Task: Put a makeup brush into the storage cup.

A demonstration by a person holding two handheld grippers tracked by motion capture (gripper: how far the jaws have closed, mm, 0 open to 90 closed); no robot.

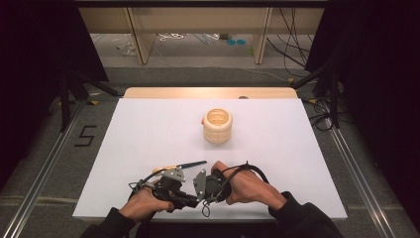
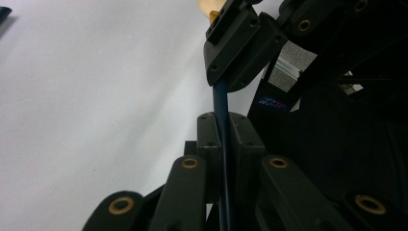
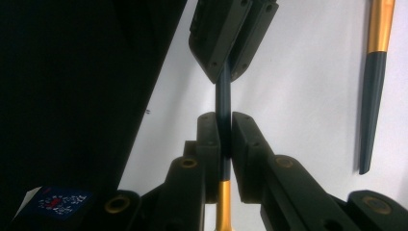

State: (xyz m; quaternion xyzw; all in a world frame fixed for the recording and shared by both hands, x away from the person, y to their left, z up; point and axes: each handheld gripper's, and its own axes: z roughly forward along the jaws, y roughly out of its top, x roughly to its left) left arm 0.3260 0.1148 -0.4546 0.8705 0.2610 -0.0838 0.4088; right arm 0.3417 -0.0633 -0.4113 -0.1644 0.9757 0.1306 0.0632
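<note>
A thin stick (image 3: 223,91), dark blue with a gold section, is pinched at once by both claws near the front edge of the white counter (image 1: 148,129). In the right gripper view, the right claw (image 3: 224,139) is pressed together on the stick where blue meets gold, and the left claw grips the same shaft just beyond it, jaws closed. In the left gripper view, the left claw (image 2: 224,137) is likewise clamped on the blue shaft (image 2: 221,96), with the right claw holding it further along. The stick's long axis runs straight from one claw to the other, so the two grips sit close together along one line.

A second stick (image 3: 373,91), same colours, lies flat on the counter just beside the held one and roughly parallel to it; in the high view it (image 1: 185,164) points to the right, just ahead of the claws.

A cream ribbed holder (image 1: 217,125) stands upright at mid-counter, well ahead of both hands and slightly to the right, nearer the right hand (image 1: 247,187).
</note>
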